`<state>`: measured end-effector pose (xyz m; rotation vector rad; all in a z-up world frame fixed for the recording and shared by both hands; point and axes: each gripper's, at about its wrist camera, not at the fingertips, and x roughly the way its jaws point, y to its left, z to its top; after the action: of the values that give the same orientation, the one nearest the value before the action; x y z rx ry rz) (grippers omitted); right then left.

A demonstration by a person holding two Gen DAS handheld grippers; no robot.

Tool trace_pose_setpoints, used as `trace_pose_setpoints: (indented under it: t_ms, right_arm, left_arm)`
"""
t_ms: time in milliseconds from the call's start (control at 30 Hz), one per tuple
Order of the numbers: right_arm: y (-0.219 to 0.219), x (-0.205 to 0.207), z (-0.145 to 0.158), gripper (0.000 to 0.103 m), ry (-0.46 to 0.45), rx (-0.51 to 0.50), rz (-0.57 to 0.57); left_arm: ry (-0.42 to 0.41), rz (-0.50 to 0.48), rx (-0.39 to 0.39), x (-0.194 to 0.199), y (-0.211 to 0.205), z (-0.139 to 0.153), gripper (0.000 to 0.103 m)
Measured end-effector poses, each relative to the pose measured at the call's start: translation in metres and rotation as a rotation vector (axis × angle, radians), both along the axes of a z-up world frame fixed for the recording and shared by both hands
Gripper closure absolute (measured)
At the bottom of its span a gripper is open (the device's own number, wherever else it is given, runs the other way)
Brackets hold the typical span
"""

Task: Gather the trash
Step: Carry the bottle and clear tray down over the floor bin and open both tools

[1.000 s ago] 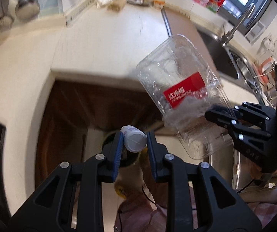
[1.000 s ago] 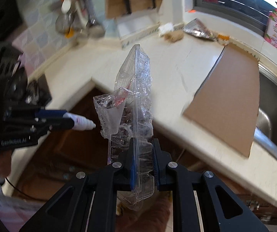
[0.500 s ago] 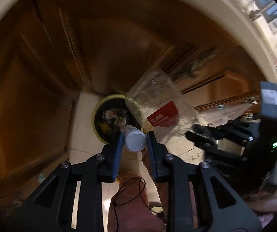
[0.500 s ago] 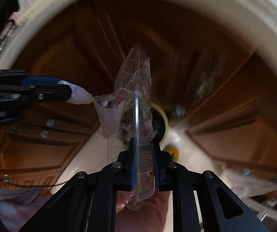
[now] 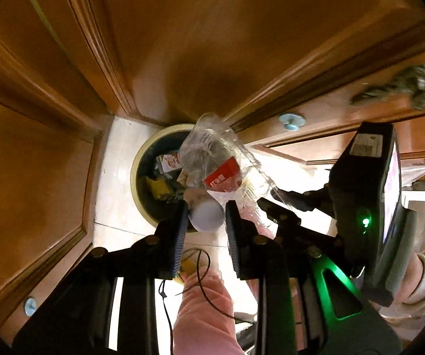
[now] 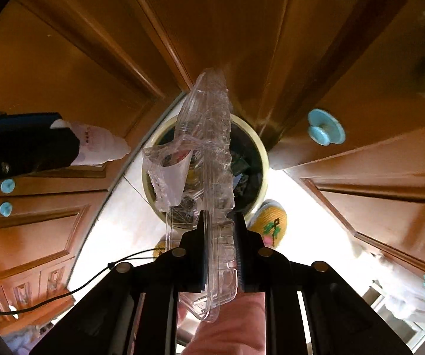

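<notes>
In the left wrist view the left gripper (image 5: 207, 216) sits at the lower centre of the frame, pointing steeply down, its jaws narrowly apart and clamped on a small white bottle (image 5: 206, 217), whose round end faces the camera. Just above it in the picture, the round trash bin (image 5: 136, 186) stands on the pale floor (image 5: 114, 177) in the corner formed by brown wooden cabinet doors (image 5: 212, 44); its cream rim rings a dark inside holding scraps of packaging. To the right, the right gripper (image 5: 271, 204) enters from the lower right of the frame and holds a crumpled clear plastic container (image 5: 221, 159) with a red label, which overlaps the bin's right rim in the picture.

In the right wrist view the right gripper (image 6: 219, 236) is at the lower centre, its jaws nearly closed and pinching the clear plastic container (image 6: 212, 153) edge-on, so that it stands upward in the frame across the trash bin (image 6: 261, 162). At the left edge the left gripper (image 6: 73, 145) holds the small white bottle (image 6: 99, 145), its tip pointing toward the bin. A pale blue knob (image 6: 326, 127) shows on a cabinet door at upper right, and a yellow slipper (image 6: 271, 222) lies on the floor just below the bin.
</notes>
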<state>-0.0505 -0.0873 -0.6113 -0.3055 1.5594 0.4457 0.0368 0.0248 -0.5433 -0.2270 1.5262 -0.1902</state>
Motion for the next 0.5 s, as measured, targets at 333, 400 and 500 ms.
trace_pose_setpoints:
  t_ms: [333, 400, 500]
  right_arm:
    - [0.003, 0.021, -0.005, 0.048, -0.065, -0.038, 0.073]
    - [0.003, 0.019, -0.002, 0.048, -0.052, -0.037, 0.074]
    - [0.002, 0.027, 0.007, 0.048, -0.036, -0.034, 0.074]
  left_arm:
    - [0.065, 0.036, 0.049, 0.002, 0.017, -0.019, 0.057]
    - [0.060, 0.040, 0.058, 0.001, 0.020, -0.014, 0.057]
    - [0.047, 0.052, 0.072, -0.002, 0.024, 0.000, 0.057]
